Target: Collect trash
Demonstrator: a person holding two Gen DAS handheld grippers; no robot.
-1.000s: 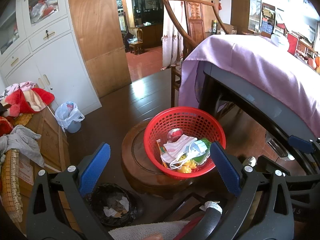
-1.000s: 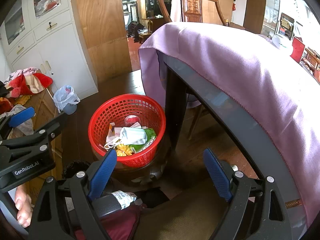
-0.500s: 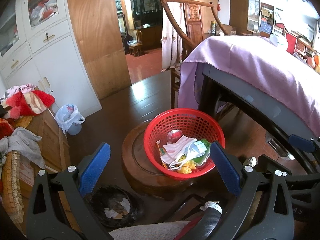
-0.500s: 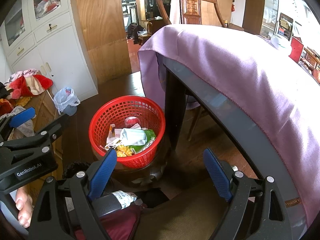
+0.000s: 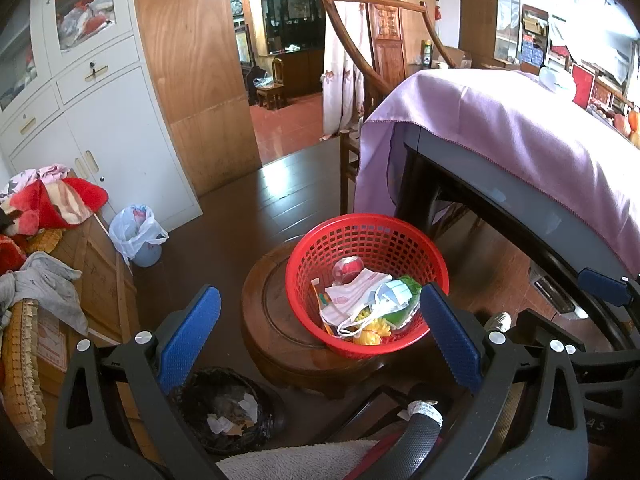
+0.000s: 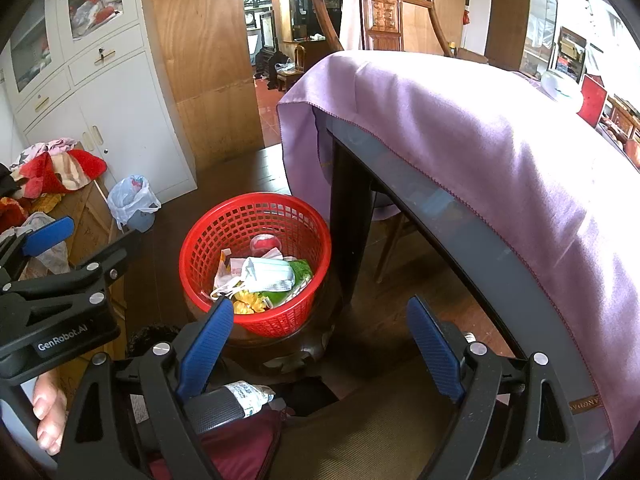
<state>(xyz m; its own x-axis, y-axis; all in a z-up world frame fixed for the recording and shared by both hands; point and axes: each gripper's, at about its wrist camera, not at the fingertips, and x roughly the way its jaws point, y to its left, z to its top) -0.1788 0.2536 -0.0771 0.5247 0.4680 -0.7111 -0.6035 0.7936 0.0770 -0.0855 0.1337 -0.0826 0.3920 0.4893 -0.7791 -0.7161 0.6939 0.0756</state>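
Note:
A red plastic basket (image 5: 366,240) stands on a round dark wooden stool (image 5: 276,332); it also shows in the right wrist view (image 6: 256,216). It holds trash: a face mask (image 6: 268,274), wrappers, a green packet and yellow bits. My left gripper (image 5: 316,336) is open and empty, above and in front of the basket. My right gripper (image 6: 320,348) is open and empty, to the right of the basket. The left gripper shows at the left of the right wrist view (image 6: 60,288).
A table with a purple cloth (image 6: 500,152) rises at the right, its dark leg (image 6: 348,216) beside the basket. A black bin (image 5: 228,408) with paper sits by the stool. A small bin with a white bag (image 5: 136,232), a white cabinet (image 5: 100,120) and piled clothes (image 5: 44,208) are left.
Both grippers have pulled back and risen a little; the basket sits slightly lower and smaller in view. Both stay open and empty.

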